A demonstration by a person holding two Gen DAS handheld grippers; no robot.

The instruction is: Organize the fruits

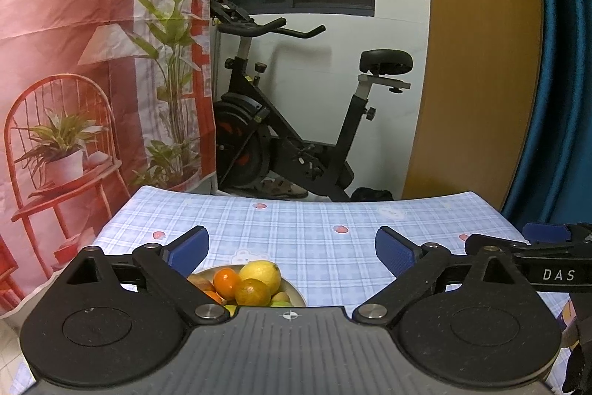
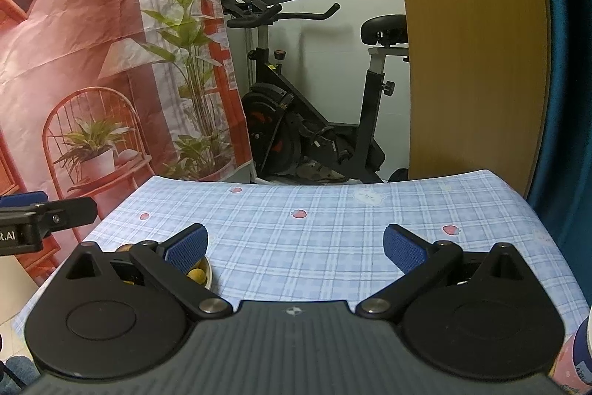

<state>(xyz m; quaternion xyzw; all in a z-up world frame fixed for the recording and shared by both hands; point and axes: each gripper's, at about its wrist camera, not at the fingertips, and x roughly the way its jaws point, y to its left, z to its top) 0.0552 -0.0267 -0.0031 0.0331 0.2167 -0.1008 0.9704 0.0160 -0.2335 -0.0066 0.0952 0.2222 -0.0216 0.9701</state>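
Lemon (image 1: 260, 275) atop bowl (image 1: 296, 291) of fruit, pointed end upper right

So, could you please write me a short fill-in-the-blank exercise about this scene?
1. The fruit lies piled in a ____ on the checked tablecloth.
2. The left gripper has its jaws ____, with nothing between them.
3. The topmost fruit in the pile is a yellow ____.
4. Behind the table stands a black exercise ____.

Missing words: bowl; open; lemon; bike.

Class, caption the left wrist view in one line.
Open left gripper hovers over a bowl of fruit.
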